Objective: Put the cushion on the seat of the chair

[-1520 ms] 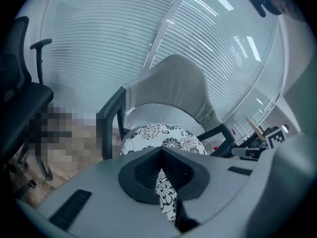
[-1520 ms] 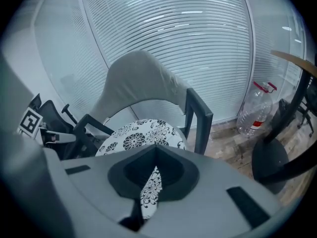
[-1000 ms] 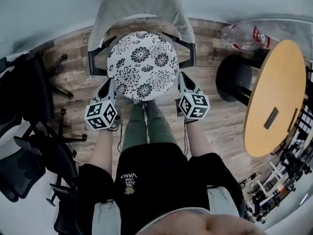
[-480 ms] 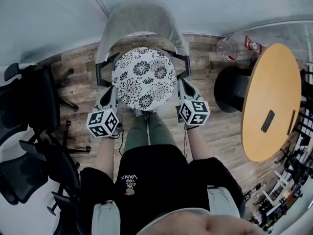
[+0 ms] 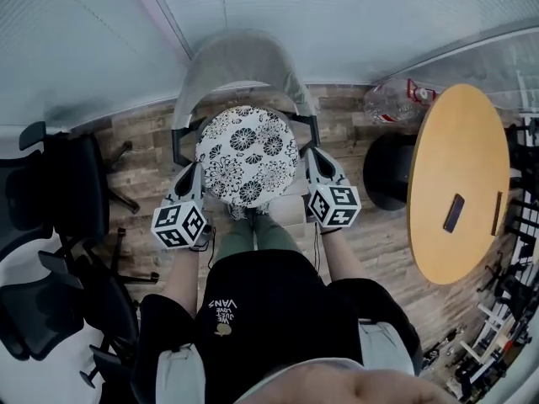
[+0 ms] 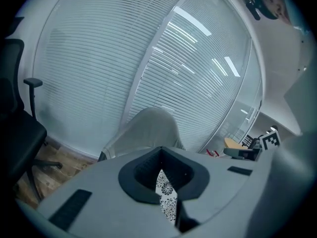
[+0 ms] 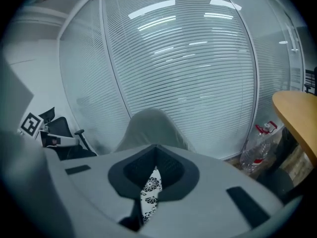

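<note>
**Step in hand: carrying the cushion to the chair.** We held the round, flower-patterned cushion (image 5: 247, 156) flat between both tools. The left gripper (image 5: 194, 170) was clamped on the cushion's left edge. In the left gripper view its jaws stood closed, with only a thin strip of the patterned cloth (image 6: 166, 195) pinched between them. The right gripper (image 5: 310, 155) was clamped likewise on the right edge, with a matching strip (image 7: 149, 192) between its closed jaws.

**Position of the cushion.** In the head view it lay over the seat area of the chair (image 5: 244, 61), between the two armrests (image 5: 179, 140), with the grey backrest (image 6: 148, 128) beyond it. The seat itself was hidden beneath the cushion, so we could not tell from that view whether the two touched. We judged the cushion to be carried clear of the seat, since both gripper views looked across at the backrest, not down on it.

**Next move, as we judged it.**
1. Lower both grippers evenly, keeping the cushion level, until its underside rests on the seat.
2. Centre it between the armrests, rear edge near the backrest.
3. Only then open both jaws together and draw the grippers outward.

**Caution:** releasing one side first would likely let the cushion tilt or slide off the front.
</note>
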The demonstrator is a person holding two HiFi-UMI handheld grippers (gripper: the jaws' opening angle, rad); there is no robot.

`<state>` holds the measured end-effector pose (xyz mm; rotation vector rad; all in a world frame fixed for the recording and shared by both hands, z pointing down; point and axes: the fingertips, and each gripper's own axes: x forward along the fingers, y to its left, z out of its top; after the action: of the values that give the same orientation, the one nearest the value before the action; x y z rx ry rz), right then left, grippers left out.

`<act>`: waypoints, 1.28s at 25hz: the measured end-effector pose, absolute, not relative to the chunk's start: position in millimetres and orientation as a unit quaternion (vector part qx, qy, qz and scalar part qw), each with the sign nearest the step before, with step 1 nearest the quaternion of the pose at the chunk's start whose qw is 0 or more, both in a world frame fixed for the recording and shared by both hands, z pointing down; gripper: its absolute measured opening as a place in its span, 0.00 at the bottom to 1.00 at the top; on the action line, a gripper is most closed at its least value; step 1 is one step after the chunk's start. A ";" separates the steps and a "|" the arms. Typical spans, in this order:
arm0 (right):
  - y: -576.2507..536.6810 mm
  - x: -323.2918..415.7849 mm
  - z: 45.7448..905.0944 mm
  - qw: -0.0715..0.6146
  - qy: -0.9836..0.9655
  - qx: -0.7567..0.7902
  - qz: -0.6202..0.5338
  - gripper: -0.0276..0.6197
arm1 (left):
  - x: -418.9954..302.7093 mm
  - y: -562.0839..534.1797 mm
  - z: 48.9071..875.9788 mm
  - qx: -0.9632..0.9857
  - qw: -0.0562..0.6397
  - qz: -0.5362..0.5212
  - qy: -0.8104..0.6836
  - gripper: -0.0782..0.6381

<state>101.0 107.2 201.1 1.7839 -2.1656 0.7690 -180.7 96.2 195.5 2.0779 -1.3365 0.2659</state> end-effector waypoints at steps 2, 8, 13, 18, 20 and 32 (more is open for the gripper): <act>108.1 102.0 187.4 0.111 -0.743 0.610 0.253 0.07 | -178.1 97.2 184.0 0.796 0.317 0.096 -0.508 0.12; 109.6 104.9 150.4 0.093 -0.751 0.611 0.232 0.07 | -172.3 96.8 148.3 0.805 0.296 0.076 -0.508 0.12; 111.5 104.9 128.4 0.085 -0.758 0.610 0.215 0.07 | -173.8 94.9 122.8 0.811 0.280 0.063 -0.510 0.12; 113.5 105.8 109.5 0.072 -0.762 0.610 0.203 0.07 | -172.5 94.0 99.3 0.818 0.259 0.053 -0.511 0.12; 114.5 105.7 101.3 0.066 -0.765 0.610 0.198 0.07 | -170.9 94.6 91.0 0.821 0.253 0.050 -0.510 0.12; 119.2 100.9 42.7 0.036 -0.786 0.600 0.144 0.07 | -170.6 99.3 37.5 0.833 0.203 0.026 -0.515 0.12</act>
<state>100.9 119.2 42.7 1.8441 -2.4142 0.4416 -170.6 99.3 37.5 2.3243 -1.4367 0.0712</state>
